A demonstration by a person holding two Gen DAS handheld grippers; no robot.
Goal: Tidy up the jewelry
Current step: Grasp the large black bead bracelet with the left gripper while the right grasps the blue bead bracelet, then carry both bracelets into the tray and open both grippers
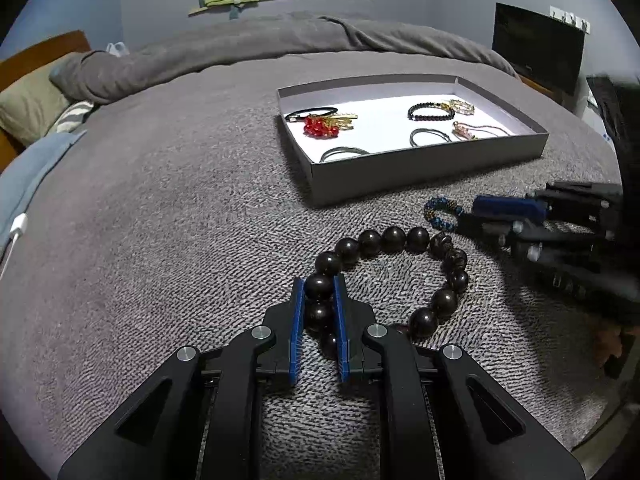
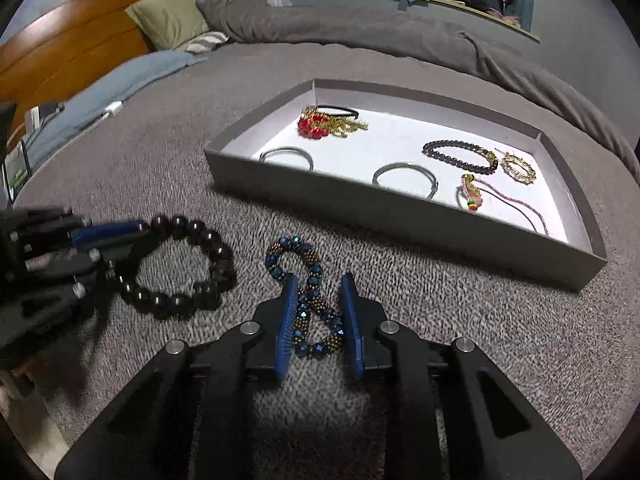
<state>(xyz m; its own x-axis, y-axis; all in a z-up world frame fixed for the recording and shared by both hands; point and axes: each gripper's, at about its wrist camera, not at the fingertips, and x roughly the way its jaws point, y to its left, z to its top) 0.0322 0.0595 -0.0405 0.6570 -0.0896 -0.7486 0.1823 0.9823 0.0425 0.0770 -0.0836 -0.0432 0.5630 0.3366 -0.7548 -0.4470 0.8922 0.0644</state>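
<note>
Step in hand: double pickup off the bed (image 1: 160,208).

Left gripper (image 1: 319,286), lower centre of the left wrist view: fingers (image 1: 297,312) pinching 1 bead of the dark bead bracelet (image 1: 416,238); the rest of the loop lies on the blanket.

Right gripper (image 2: 318,300), lower centre of the right wrist view: fingers (image 2: 287,320) narrowed around the blue and gold beaded bracelet (image 2: 308,280), which lies twisted in a figure 8. Left pad looks to touch it; can't tell if the right pad presses yet.

Both bracelets sit on the bed just in front of the grey tray (image 1: 420,166), which already holds other jewelry.

Next move, as I judge it: finish the right pinch, lift both clear of the tray wall, carry over it, set each down on bare white floor. Risk: the heavy bead loop swings and snags the wall.

Brands, labels, writing: none readable.
</note>
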